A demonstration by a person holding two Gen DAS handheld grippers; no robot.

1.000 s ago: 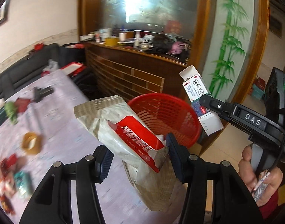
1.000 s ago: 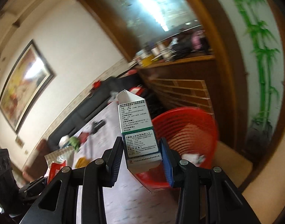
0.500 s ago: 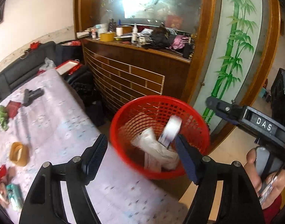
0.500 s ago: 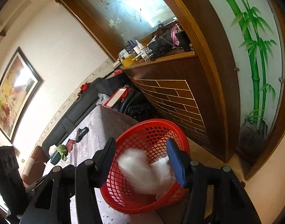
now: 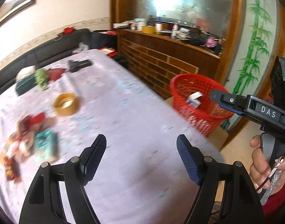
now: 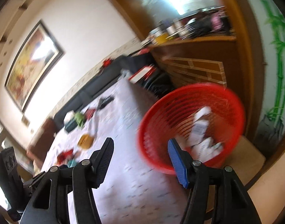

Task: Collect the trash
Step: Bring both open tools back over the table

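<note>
Bright daylight glare (off the cabinet glass), heavy motion blur, fisheye-bent edges.

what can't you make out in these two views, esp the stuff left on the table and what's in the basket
- Left wrist view: the wrappers at the table's left edge are motion-blurred; kinds and count unreadable.
- Right wrist view: the red basket is smeared, and the right tool hides its near rim.
- Both views: print on the white box in the basket is too small and blurred.
</note>
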